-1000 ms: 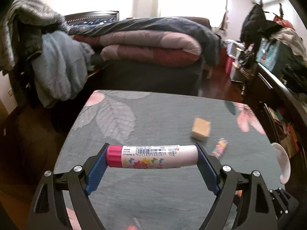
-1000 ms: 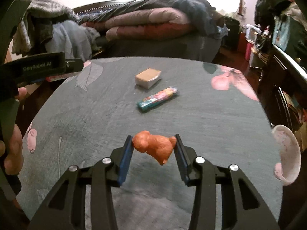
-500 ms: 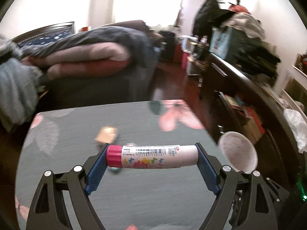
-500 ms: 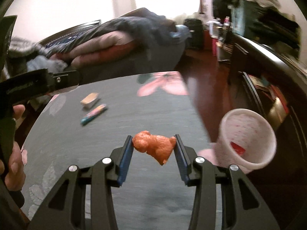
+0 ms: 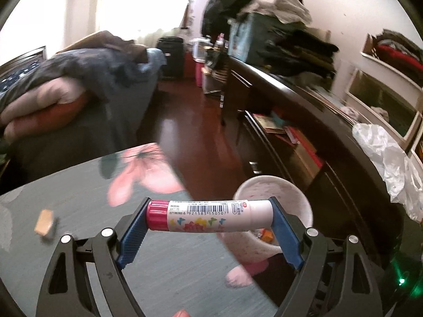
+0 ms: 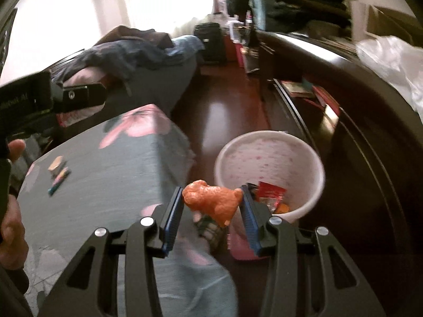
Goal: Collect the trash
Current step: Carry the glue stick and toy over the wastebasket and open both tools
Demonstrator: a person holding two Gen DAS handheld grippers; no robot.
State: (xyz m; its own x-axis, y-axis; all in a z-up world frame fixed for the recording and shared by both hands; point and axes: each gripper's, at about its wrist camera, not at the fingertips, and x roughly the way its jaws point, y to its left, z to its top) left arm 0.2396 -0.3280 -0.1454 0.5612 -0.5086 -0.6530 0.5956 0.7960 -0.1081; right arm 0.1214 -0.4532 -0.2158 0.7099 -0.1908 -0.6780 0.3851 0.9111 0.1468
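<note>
Cluttered bedroom fills both views: a bed heaped with folded quilts at the left, dark red wooden floor down the middle, and a long dark cabinet along the right piled with clothes, with a crumpled white plastic bag on its top. Nearest the cameras is a table under a grey-green cloth printed with pink flowers. Beside its right edge, down on the floor, stands a white waste bin with red and orange wrappers lying in its bottom. On the cloth, well back from the bin, lie a small tan block and, just beside it, a colourful wrapped stick. The left gripper clamps a glue stick endwise, pink cap to the left, in front of the bin's rim. The right gripper pinches a crumpled orange lump between its blue pads, at the bin's near edge. A hand grasping the other tool shows at the right view's left border.
</note>
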